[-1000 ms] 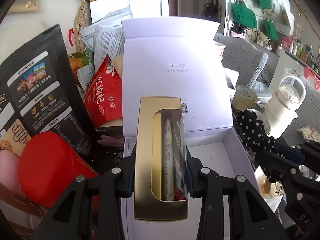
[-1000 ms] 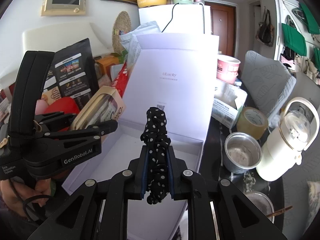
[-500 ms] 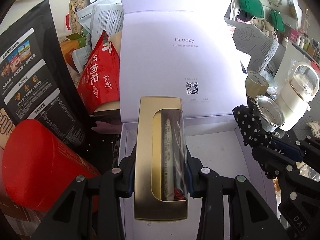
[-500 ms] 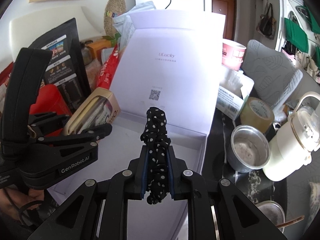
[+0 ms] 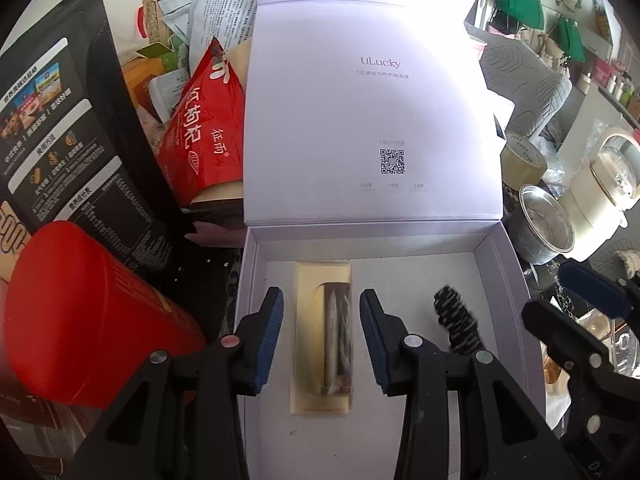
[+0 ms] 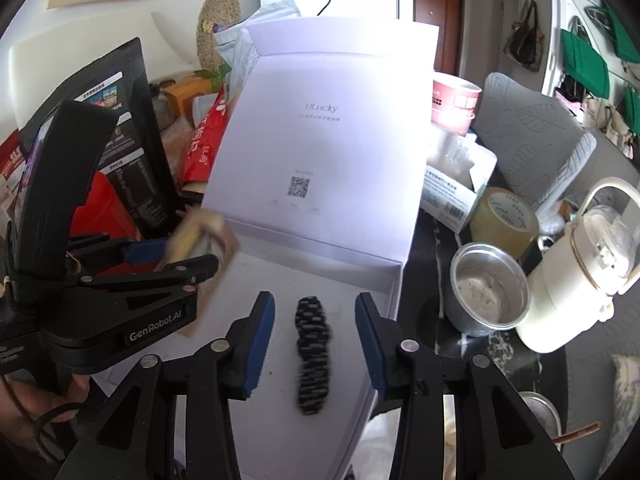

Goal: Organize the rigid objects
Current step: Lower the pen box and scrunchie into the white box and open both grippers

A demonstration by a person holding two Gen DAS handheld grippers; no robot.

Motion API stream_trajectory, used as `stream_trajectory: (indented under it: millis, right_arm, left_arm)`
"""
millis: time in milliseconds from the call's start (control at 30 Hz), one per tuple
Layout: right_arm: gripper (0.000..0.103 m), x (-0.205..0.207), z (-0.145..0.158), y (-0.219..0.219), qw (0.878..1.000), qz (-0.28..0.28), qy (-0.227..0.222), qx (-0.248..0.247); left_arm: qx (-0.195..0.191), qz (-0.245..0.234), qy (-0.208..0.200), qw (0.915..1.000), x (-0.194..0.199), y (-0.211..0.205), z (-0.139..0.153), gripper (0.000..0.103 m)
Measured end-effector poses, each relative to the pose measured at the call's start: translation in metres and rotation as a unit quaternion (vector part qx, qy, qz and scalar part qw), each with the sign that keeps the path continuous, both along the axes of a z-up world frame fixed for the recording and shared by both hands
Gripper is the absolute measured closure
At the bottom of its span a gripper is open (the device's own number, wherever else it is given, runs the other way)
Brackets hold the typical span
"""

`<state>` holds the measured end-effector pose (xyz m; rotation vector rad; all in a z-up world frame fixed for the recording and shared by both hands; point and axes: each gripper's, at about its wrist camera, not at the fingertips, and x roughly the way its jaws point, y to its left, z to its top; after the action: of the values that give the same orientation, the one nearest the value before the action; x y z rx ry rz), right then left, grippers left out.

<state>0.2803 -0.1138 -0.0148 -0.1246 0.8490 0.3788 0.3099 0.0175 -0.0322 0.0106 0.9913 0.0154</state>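
A white gift box (image 5: 249,280) lies with its lid (image 5: 372,120) raised at the back. My left gripper (image 5: 322,320) hovers over the box's left half. Its jaws are opening, and the gold windowed carton (image 5: 320,340) sits between them, clear of both pads and slightly blurred. In the right wrist view my right gripper (image 6: 314,332) is over the box's (image 6: 400,280) right half, its jaws also opening. The black polka-dot scrunchie (image 6: 314,360) is blurred between its pads, touching neither. The scrunchie (image 5: 456,320) also shows beside the carton.
Left of the box stand a red canister (image 5: 80,320), a black pouch (image 5: 60,140) and a red snack bag (image 5: 204,128). On its right are a tape roll (image 6: 504,216), a steel cup (image 6: 488,288) and a cream kettle (image 6: 580,268). A hand (image 6: 60,400) holds the left gripper.
Both grippers have opened. The gold carton has left the left pads and dropped into the white box. The scrunchie has slipped from the right pads into the box.
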Motion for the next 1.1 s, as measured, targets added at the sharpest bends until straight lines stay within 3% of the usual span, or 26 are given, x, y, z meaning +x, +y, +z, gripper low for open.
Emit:
stream_trajectory:
  millis: [133, 167, 1100]
  right_arm:
    - [0.061, -0.006, 0.007, -0.006, 1.000, -0.007, -0.003, -0.002]
    - [0.061, -0.007, 0.008, -0.007, 1.000, -0.007, -0.005, -0.003]
    - [0.061, -0.084, 0.079, -0.015, 0.997, -0.008, -0.078, 0.002]
  left_arm:
    - [0.007, 0.002, -0.013, 0.9999, -0.008, -0.001, 0.008, 0.027]
    - [0.007, 0.002, -0.019, 0.9998, -0.010, -0.002, 0.011, 0.026]
    - [0.006, 0.014, -0.094, 0.9955, -0.088, 0.000, 0.093, 0.026]
